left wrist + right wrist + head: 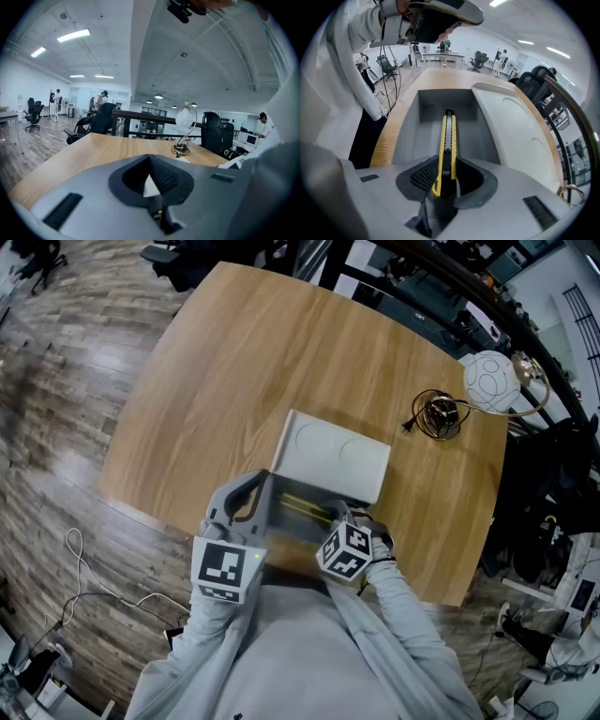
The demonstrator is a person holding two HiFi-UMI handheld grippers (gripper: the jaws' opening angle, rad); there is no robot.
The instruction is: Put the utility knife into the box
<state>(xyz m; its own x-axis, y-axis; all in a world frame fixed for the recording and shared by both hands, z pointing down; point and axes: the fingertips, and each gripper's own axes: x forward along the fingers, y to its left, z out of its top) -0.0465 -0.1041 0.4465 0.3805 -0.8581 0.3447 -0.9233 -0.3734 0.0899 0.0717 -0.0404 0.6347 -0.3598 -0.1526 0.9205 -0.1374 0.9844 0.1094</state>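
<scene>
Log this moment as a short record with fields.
right gripper: jaws shut on utility knife
utility knife: pointing lengthwise over the open box
lid: swung open, away from the person
left gripper: jaws together, nothing between them, at the box's left end
table: wooden, lamp near far right edge

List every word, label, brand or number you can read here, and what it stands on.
No text can be read in any view.
The utility knife shows no legible brand or number.
The box lid is plain.
The marker cubes carry only black-and-white square patterns, no letters.
</scene>
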